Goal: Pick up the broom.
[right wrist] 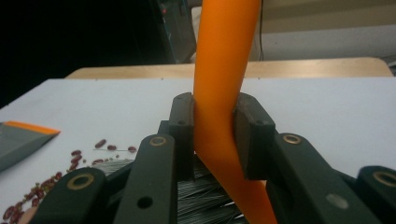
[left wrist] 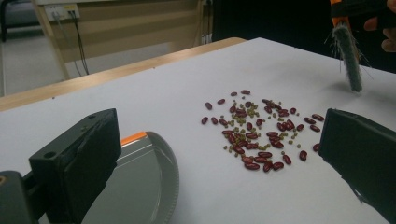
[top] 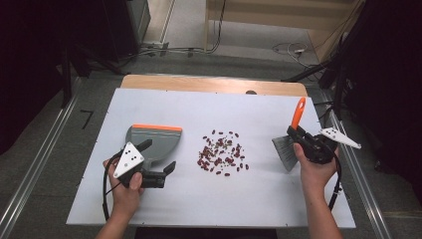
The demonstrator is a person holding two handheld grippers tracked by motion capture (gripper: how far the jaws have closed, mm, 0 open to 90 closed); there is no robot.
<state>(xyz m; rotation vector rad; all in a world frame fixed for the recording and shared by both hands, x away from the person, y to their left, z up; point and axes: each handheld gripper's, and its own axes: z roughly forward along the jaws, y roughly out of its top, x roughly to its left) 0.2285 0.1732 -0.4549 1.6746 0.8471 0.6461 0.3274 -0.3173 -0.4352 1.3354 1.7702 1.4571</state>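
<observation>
Orange-handled brush [top: 291, 138] clamped in right gripper [top: 304, 141], jaws tight on handle [right wrist: 219, 116], bristles down, hanging just above table [top: 149, 209]. Beans [top: 221, 153] in loose scatter mid-table, between brush and dustpan [top: 152, 142]. Pile lies left of bristles; dustpan beyond it, orange lip facing away from person. Left gripper [top: 160, 167] at dustpan's near edge, jaws wide apart, nothing gripped. Right hand nearer for sweep: likely stroke runs leftward, toward pan.

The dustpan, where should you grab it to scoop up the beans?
Grip the dustpan at its rounded grey back end, nearest the person, probably coming from that near side. Its flat orange lip lies at the far end, so this hold leaves the scooping edge free. The left gripper sits there, open.
</observation>
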